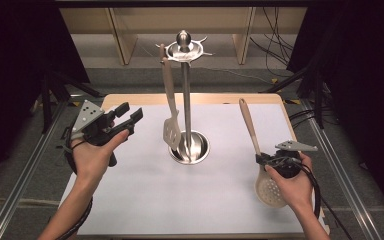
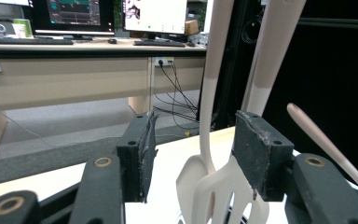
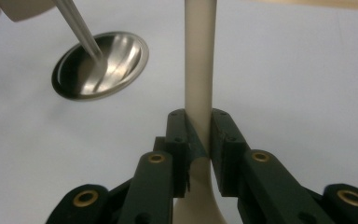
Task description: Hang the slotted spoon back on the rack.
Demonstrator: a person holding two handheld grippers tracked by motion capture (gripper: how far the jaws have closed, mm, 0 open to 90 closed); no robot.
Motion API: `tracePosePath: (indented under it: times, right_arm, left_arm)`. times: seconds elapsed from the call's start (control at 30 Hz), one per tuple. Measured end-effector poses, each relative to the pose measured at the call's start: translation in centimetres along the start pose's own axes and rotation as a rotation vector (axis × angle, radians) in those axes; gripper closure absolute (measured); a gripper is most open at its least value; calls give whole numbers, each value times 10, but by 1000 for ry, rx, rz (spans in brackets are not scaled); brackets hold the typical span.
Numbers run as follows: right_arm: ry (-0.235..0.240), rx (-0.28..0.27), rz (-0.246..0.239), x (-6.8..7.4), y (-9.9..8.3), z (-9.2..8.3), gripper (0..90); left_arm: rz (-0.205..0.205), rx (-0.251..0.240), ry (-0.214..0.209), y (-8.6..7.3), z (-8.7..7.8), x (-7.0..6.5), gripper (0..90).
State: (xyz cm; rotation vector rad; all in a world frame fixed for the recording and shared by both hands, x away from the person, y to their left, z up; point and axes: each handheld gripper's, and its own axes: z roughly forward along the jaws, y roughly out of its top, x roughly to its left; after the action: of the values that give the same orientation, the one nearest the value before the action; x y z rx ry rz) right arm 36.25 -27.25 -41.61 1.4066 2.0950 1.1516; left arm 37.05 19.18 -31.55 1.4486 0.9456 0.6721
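We hold the right gripper [image 1: 265,159] clamped on the handle of the skimmer [image 1: 260,160], near the right edge of the table [image 1: 145,200]. In the right gripper view the two black pads [image 3: 184,135] press the pale handle from both sides, just above where it widens toward the bowl. From above, the skimmer's perforated bowl sits low beside our right hand [image 1: 292,187], and its handle slants up and away toward the far side of the table.

Our left gripper [image 1: 127,116] hovers over the left part of the table with its jaws spread and nothing between them. In the left gripper view the open pads [image 2: 140,158] frame the slotted spatula [image 2: 223,196], which hangs farther off and is not touched.

The stand [image 1: 186,100] rises upright in the middle of the table, its round steel base [image 1: 190,147] resting on the white surface. The spatula hangs from one of the hooks at the stand's top, its slotted blade down close to the base. The skimmer is well apart from the stand, to its right. Our left hand [image 1: 95,155] grips the gripper's body from below, cable trailing along the forearm.
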Motion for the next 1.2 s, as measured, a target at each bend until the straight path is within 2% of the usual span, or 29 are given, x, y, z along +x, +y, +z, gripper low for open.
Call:
tracePosePath:
  times: [0.03, 0.07, 0.1, 0.13, 0.17, 0.2, 0.23, 0.3, 0.33, 0.4, 0.43, 0.47, 0.63, 0.67, 0.7, 0.73, 0.77, 0.8, 0.87, 0.9, 0.97, 1.0, 1.03, 1.07, 1.13, 1.2]
  right_arm:
    - [-3, 18, 46, 6, 1, -5, 793]
    - [2, -16, -3, 4, 1, -5, 794]
    - [14, -43, -8, 6, 1, -5, 794]
    - [3, -37, 15, 10, 2, -7, 794]
    - [-2, -41, -3, 11, 3, -9, 794]
    - [-7, -67, -43, 10, 3, -8, 794]
    - [-2, -55, -9, 15, 4, -12, 794]
    - [8, -100, -34, 17, 6, -12, 794]
    - [13, -110, -22, 20, 6, -13, 794]
    - [11, -139, -77, 20, 8, -16, 794]
    - [10, -145, -87, 22, 9, -18, 794]
    - [25, -141, -51, 26, 9, -19, 794]
    - [39, -187, -112, 35, 12, -22, 794]
    - [52, -180, -94, 39, 12, -22, 794]
    - [50, -193, -132, 39, 13, -21, 794]
    - [57, -184, -111, 43, 12, -21, 793]
    - [53, -195, -140, 43, 13, -21, 793]
    - [62, -190, -125, 47, 13, -21, 794]
    - [60, -217, -159, 48, 15, -21, 794]
    - [65, -212, -141, 51, 15, -23, 794]
    - [53, -241, -178, 52, 17, -25, 794]
    - [56, -249, -180, 54, 18, -26, 794]
    - [65, -249, -160, 57, 18, -27, 794]
    - [64, -238, -162, 59, 18, -29, 794]
    - [65, -266, -198, 60, 19, -28, 794]
    - [80, -265, -183, 66, 19, -29, 794]
  left_arm:
    - [3, 2, -3, 0, 0, -1, 478]
    - [3, 4, -5, -1, 1, -2, 478]
    - [7, 5, -7, -1, 1, -2, 478]
    - [12, 6, -7, -1, 2, -3, 477]
    - [13, 8, -9, -1, 2, -4, 477]
    - [13, 11, -14, -1, 2, -5, 477]
    - [14, 11, -18, -2, 2, -7, 476]
    - [17, 14, -29, -2, 3, -10, 475]
    - [17, 14, -38, -2, 3, -12, 475]
    - [21, 18, -58, -2, 4, -18, 473]
    - [22, 19, -66, -2, 4, -19, 473]
    - [20, 22, -77, -2, 5, -22, 473]
    - [27, 37, -138, -3, 12, -37, 467]
    - [29, 39, -149, -3, 13, -41, 466]
    - [38, 44, -162, -3, 15, -45, 465]
    - [40, 47, -174, -3, 17, -49, 463]
    - [44, 52, -187, -3, 19, -52, 461]
    - [43, 55, -200, -3, 21, -56, 460]
    - [44, 64, -221, -2, 25, -61, 458]
    - [48, 66, -229, -2, 26, -64, 457]
    - [53, 69, -242, 1, 29, -68, 456]
    - [55, 69, -249, 2, 30, -70, 456]
    - [54, 69, -254, 3, 31, -72, 456]
    - [57, 71, -259, 4, 33, -74, 455]
    - [58, 76, -269, 4, 36, -78, 455]
    - [66, 79, -278, 5, 39, -81, 455]
